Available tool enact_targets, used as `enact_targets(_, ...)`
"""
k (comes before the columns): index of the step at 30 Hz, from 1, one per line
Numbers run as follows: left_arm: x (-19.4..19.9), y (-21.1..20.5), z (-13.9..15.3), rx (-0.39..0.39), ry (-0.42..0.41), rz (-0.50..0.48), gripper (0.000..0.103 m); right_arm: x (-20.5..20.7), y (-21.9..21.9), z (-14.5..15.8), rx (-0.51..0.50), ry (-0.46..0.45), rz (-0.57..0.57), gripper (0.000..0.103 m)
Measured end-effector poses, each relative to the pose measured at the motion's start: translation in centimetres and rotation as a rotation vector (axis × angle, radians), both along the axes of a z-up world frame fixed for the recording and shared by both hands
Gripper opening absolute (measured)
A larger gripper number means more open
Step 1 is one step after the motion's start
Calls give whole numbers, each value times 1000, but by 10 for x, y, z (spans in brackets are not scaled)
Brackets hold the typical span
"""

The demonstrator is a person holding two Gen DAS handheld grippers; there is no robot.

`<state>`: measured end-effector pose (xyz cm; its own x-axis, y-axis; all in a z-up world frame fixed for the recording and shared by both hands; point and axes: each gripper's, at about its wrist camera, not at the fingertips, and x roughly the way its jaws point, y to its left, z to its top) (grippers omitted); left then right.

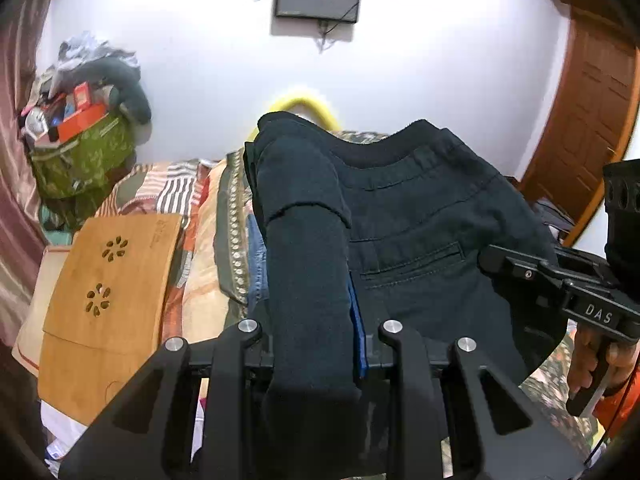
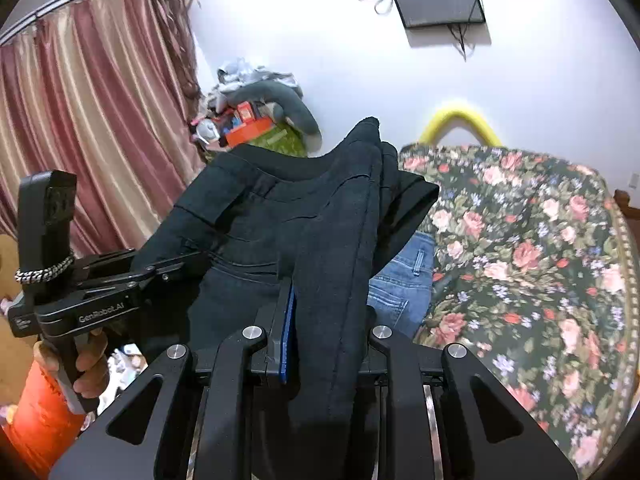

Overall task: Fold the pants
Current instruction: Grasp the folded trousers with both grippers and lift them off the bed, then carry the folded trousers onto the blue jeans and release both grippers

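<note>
Dark navy pants hang folded in the air between both grippers, waistband and back pocket facing the cameras. My left gripper is shut on a thick fold of the pants at their left edge. My right gripper is shut on the pants at their right edge, a blue pad showing beside the cloth. Each gripper also shows from the side in the other view: the right one and the left one, both clamped on the fabric.
A bed with a floral cover lies below, with blue jeans on it. A wooden lap tray rests at the left. A green bag of clutter stands by the wall near pink curtains. A wooden door is at the right.
</note>
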<state>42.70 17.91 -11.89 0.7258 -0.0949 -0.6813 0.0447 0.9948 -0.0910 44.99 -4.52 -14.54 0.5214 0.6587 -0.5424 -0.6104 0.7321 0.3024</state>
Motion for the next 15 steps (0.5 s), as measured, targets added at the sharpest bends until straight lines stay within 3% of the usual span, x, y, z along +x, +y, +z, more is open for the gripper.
enact_targets(8,65,27,-96,-16,126,62,24,56,36,-73,-91,93,7,18)
enact_targets(15,108,29,-188,15,262,65,24,97,45,-147,-153,250,-21,18)
